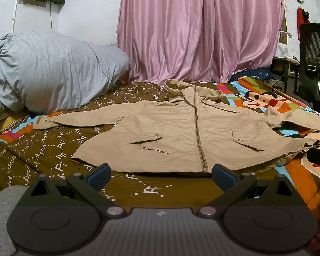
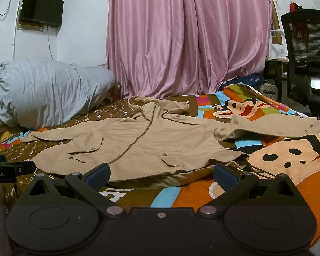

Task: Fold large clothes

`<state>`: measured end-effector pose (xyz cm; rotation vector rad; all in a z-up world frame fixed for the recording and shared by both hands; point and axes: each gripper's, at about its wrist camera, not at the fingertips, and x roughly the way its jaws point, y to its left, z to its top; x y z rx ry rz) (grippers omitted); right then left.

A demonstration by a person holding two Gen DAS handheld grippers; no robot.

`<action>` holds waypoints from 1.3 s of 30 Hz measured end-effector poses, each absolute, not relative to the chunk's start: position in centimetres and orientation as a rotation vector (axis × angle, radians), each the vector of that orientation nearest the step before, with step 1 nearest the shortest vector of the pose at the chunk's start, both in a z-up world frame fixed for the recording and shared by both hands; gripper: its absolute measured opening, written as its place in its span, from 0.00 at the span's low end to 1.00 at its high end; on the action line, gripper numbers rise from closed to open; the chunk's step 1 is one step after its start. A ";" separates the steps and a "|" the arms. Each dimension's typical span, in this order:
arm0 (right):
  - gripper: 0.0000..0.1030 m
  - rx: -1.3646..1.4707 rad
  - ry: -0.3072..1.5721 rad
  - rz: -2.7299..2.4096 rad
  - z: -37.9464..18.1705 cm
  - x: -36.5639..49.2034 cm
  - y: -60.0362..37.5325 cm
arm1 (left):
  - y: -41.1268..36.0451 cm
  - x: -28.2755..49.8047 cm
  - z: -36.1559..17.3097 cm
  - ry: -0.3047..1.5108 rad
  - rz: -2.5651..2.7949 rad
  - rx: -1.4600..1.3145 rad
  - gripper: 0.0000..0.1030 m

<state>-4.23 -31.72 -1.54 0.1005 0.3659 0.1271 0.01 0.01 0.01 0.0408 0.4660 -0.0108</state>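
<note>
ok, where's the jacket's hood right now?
Both views: the hood lies at the tan jacket's far end, near the pink curtain, right of the grey bundle.

Left gripper (image 1: 161,173): matte black body showing two round discs, silver pivot screws, angled linkage arms, blue finger pads (image 1: 100,176). Right gripper (image 2: 161,173): showing identical build. Grey fabric sleeve (image 1: 2,209) showing beside it.

Open strip of bed (image 1: 155,192) along the near edge, bare before the jacket (image 1: 181,136) hem. Far left blocked by a bulky grey bedding roll (image 1: 53,70); far side closed off by pink curtain (image 1: 200,29); office chair (image 2: 307,57) crowding far right.
</note>
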 end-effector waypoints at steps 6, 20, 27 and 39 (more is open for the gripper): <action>1.00 0.102 0.367 0.127 -1.6 -4.2 -31.7 | 0.0 0.0 0.0 0.466 -0.011 0.041 1.00; 1.00 0.105 0.370 0.127 -1.8 -4.1 -31.9 | 0.0 0.0 0.0 0.467 -0.010 0.042 1.00; 1.00 0.106 0.371 0.127 -1.8 -4.1 -31.9 | 0.0 0.0 0.0 0.468 -0.010 0.043 1.00; 1.00 0.108 0.372 0.126 -1.7 -4.1 -32.0 | 0.1 0.0 0.0 0.473 -0.010 0.044 1.00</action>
